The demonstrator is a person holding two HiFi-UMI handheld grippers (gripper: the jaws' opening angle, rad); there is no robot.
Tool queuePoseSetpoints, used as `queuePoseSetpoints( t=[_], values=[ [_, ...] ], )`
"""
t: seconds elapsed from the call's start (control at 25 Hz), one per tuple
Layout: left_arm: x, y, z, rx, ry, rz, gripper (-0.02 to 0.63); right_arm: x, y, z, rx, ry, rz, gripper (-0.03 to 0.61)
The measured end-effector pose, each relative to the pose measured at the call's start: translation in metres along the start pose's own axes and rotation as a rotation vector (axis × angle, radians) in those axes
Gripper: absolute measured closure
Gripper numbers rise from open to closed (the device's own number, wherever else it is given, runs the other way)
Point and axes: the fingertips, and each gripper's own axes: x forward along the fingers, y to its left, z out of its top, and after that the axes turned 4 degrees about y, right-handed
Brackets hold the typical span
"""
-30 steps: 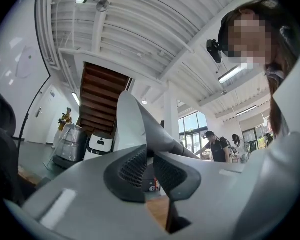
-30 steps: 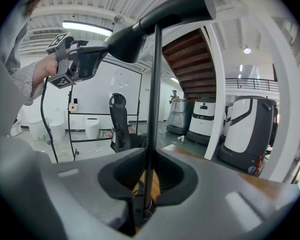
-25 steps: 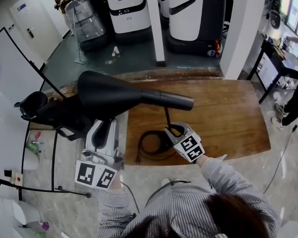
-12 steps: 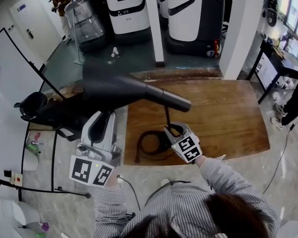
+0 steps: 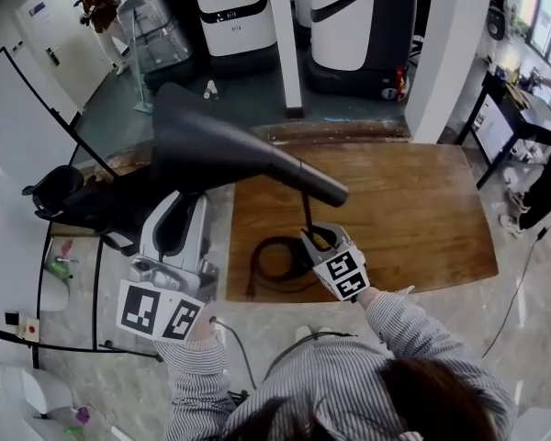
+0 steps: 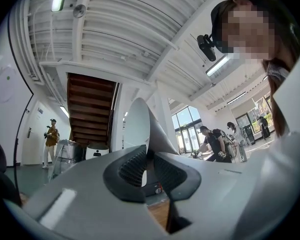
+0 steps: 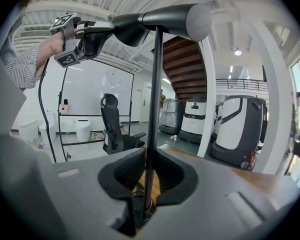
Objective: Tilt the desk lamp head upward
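desk (image 5: 413, 209), one lamp (image 5: 220, 150), maybe three robots (image 5: 231, 12)

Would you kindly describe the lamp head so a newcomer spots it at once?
Find the wooden table; a black pole rises from its near left part, clamped in the right gripper. Atop it sits the lamp head: the only black cone, flaring leftward, rim pinched by the left gripper.
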Motion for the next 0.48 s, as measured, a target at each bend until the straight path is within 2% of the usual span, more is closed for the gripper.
queuePoseSetpoints(
  t=[0.48],
  values=[
    [-0.0071,0.0019,-0.0044,0.024,0.016,0.022,0.571,-0.0005,0.0030,-0.0011,-0.038,0.000,0.032,0.522]
  ],
)
